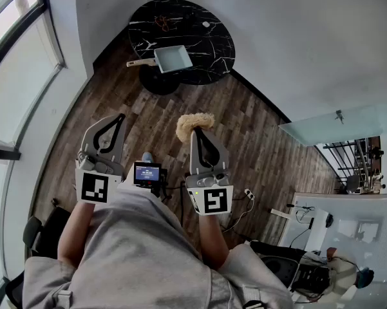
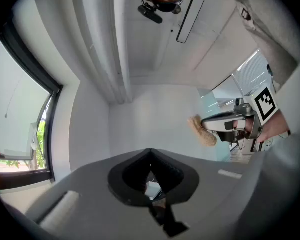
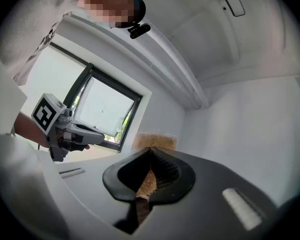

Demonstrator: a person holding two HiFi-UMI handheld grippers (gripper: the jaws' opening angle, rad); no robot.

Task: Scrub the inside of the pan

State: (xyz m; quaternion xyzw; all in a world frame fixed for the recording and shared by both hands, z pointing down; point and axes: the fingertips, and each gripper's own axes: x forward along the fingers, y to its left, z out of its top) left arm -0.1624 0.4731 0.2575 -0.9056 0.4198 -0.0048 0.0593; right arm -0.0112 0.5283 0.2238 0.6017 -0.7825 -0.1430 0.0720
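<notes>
Pan (image 1: 174, 58) and scrubber (image 1: 194, 123) are well apart. The pan lies flat by the near edge of the black, white-veined table (image 1: 206, 50), its pale handle (image 1: 140, 62) reaching out to the table's left edge, while the scrubber is up in the air over the plank floor (image 1: 180, 108). The right gripper (image 1: 194, 134) is clamped on that scrubber, a tan, shaggy, fibrous wad that bulges out past the jaw tips. It looks soft and light and is likely to squash and splay under pressure, so a hold low on the wad seems sound. The left gripper (image 1: 120, 117) has its jaws pressed together with nothing between them.

The pan is squarish with rounded corners, shallow walls and a smooth pale interior. It looks rigid, moderately heavy, and probably apt to slide on the polished marble-like top when rubbed. The straight handle, seemingly wood, is the sensible place for the free gripper to pinch and steady it, since the low walls offer little purchase.
</notes>
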